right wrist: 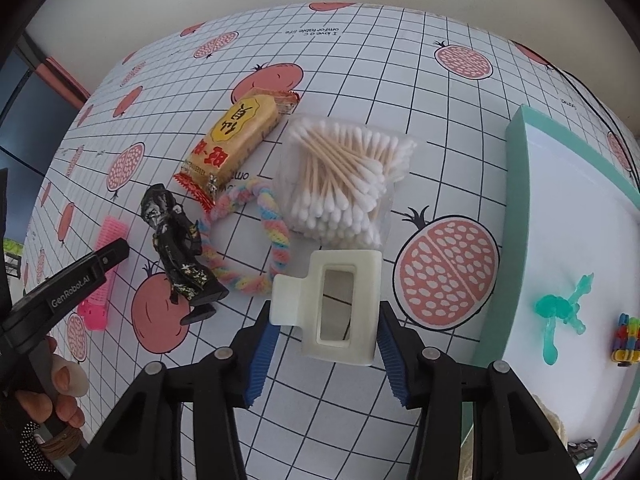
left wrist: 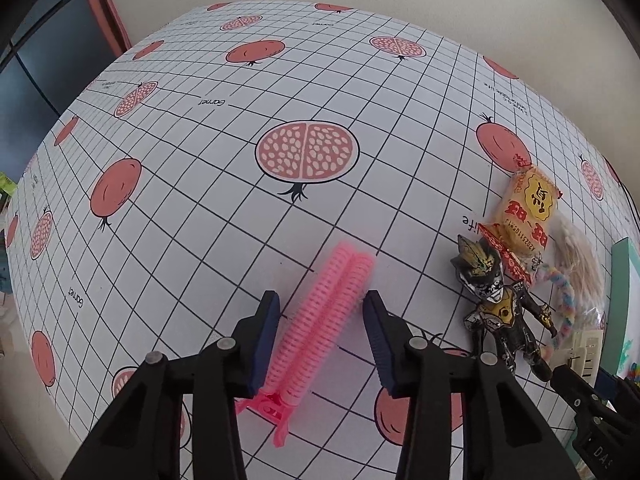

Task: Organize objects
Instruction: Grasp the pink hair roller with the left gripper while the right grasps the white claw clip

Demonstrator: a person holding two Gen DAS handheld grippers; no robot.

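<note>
pink hair roller (left wrist: 320,320) between spread left hand-held gripper (left wrist: 322,300) | white claw clip (right wrist: 336,308) between spread right hand-held gripper (right wrist: 324,316)

Between the spread fingers of the left gripper (left wrist: 322,336): a hair roller clip (left wrist: 320,328), flat on the tablecloth (left wrist: 224,200). Right of that tool: a toy figure (left wrist: 500,304), with a snack packet (left wrist: 520,216) beyond it. Between the spread fingers of the right gripper (right wrist: 324,354): a claw clip (right wrist: 340,308). Ahead of it, a bag of cotton swabs (right wrist: 344,176); ahead and left, a twisted rope ring (right wrist: 256,240). To the right, a tray (right wrist: 516,184) holding small toys.
</note>
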